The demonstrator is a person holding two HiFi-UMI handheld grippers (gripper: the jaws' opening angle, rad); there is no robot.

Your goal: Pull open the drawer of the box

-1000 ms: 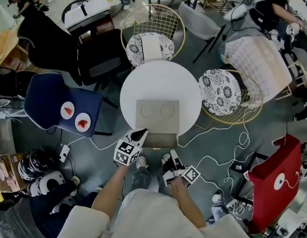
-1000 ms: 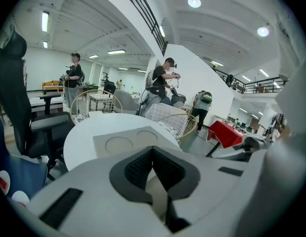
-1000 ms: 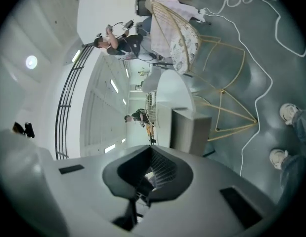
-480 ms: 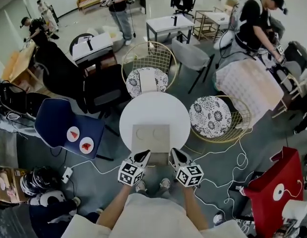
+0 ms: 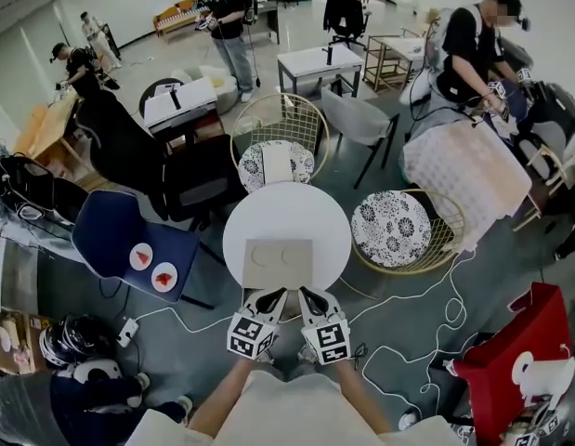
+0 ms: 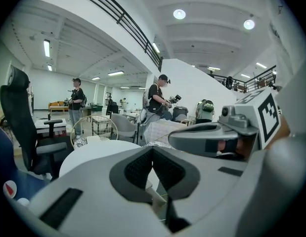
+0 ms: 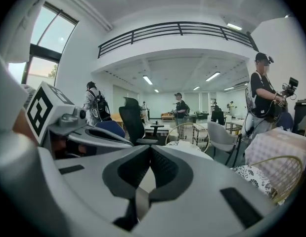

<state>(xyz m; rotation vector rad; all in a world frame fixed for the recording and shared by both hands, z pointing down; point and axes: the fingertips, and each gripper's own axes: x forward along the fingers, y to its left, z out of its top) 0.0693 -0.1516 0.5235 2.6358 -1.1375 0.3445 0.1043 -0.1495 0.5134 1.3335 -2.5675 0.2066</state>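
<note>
— How far along is the drawer job?

— Barely begun, I'd say. Nearest the person, the left gripper (image 5: 273, 295) and the right gripper (image 5: 307, 295) carry nothing. Each has its jaws pressed together with only air between them. Just past their tips sits the box (image 5: 279, 260), flat on the near side of the round white table (image 5: 287, 214). I see no drawer standing out from its near edge. The grippers cover part of that front, though, so I can't swear to it. By my reckoning the whole pull is left to do.

— No hold on a handle, then?

— None that I can see. The tips are at the box's near edge, but whether they touch it I cannot tell.

— And how are the arms set?

— Both forearms (image 5: 215, 396) reach forward from the body, close together and bare to the elbow. The grippers lie side by side, their tips converging a little, and they aim at the box's front, tilted slightly downward rather than plunging. Beyond the table stands a wire chair with a patterned cushion (image 5: 274, 163), well apart from the work.
</note>
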